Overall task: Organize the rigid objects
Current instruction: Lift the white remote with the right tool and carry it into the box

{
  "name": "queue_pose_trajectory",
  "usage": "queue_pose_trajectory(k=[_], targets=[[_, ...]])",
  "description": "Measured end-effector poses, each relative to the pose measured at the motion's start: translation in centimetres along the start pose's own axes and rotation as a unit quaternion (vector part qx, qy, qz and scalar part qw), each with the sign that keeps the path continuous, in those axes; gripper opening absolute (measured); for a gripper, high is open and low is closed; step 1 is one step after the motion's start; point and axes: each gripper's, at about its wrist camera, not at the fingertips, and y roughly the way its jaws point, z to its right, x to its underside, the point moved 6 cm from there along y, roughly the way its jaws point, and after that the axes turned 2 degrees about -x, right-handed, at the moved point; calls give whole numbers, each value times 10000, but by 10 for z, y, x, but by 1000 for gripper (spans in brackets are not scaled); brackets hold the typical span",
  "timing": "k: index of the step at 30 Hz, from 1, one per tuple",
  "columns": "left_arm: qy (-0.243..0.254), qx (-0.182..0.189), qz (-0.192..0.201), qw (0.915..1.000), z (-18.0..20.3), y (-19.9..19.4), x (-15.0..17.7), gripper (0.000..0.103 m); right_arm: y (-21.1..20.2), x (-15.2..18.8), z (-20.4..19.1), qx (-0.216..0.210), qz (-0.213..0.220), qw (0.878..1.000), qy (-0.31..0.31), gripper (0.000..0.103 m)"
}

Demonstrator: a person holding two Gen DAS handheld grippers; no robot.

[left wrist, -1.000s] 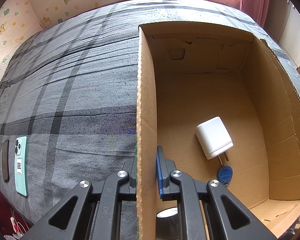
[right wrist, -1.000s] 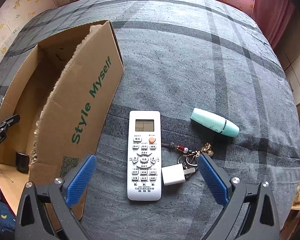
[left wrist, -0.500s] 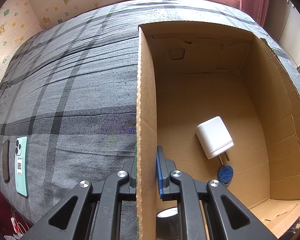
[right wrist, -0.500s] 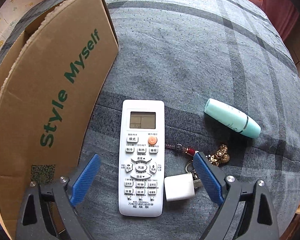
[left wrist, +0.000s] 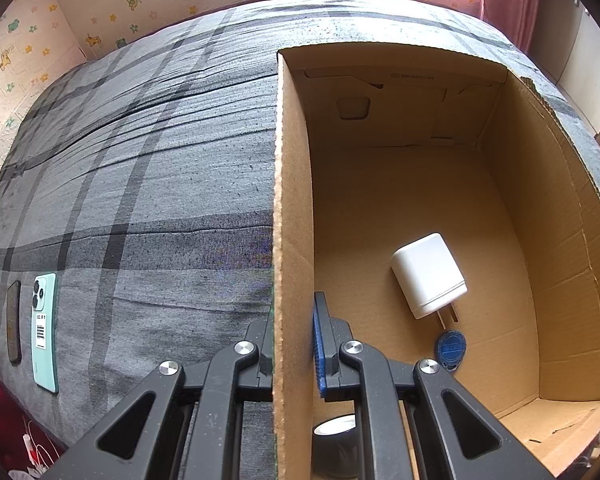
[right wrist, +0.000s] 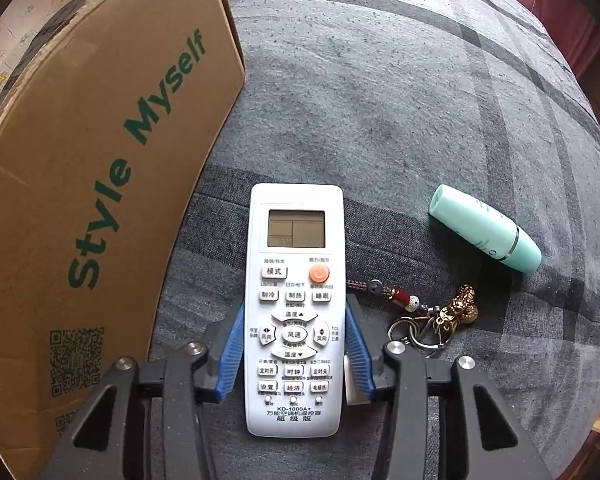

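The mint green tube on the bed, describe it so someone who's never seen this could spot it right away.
Start at the cardboard box printed "Style Myself" on the grey plaid bedspread. Beside it lies a white remote; beyond the remote lies the mint green tube, above a keychain. It is the only round, pastel-green item there, with a thin silver band.

The left gripper (left wrist: 294, 332) is clamped on the upright side wall of a cardboard box (left wrist: 294, 208), one finger outside and the blue-padded finger (left wrist: 320, 344) inside, both pressed to the cardboard. The right gripper (right wrist: 294, 344) reaches low and forward over the bed, its blue pads (right wrist: 232, 352) closed against the two long edges of a white remote control (right wrist: 295, 304) lying face up between them.
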Motion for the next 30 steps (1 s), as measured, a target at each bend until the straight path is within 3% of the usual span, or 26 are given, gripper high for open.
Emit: queue_pose_trajectory(k=[30], targets=[[8, -13, 22, 10000, 0, -2, 0, 13, -106, 5, -8, 77, 773, 9967, 240, 49]])
